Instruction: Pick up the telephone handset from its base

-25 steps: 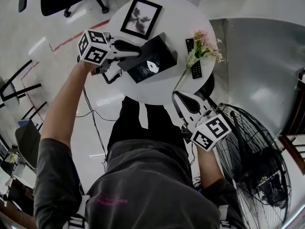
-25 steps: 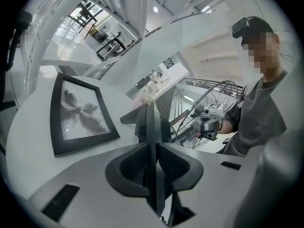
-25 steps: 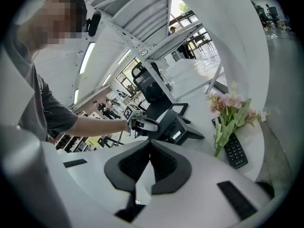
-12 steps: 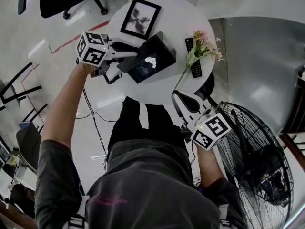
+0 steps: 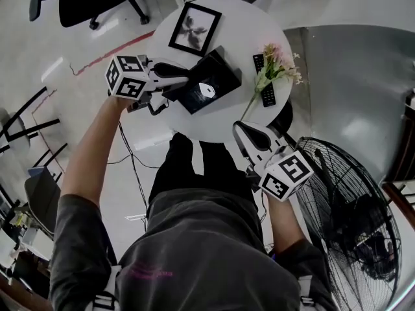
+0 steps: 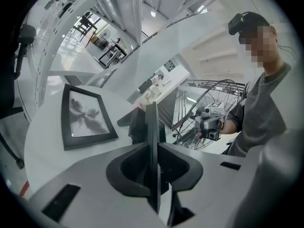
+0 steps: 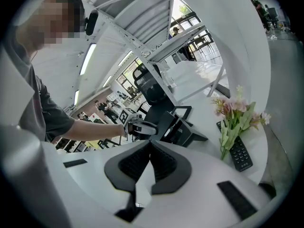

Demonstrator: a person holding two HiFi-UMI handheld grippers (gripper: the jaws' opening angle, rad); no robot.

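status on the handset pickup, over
left gripper just been closing, pads on handset edge. right gripper shut, empty. handset not yet off base. nothing in the way.

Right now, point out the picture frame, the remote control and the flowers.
picture frame (image 5: 194, 28): head view, middle of the print.
remote control (image 5: 268, 96): head view, lower keypad end.
flowers (image 5: 280, 56): head view, the blossoms.

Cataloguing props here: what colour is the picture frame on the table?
Black picture frame; shows best in the left gripper view.
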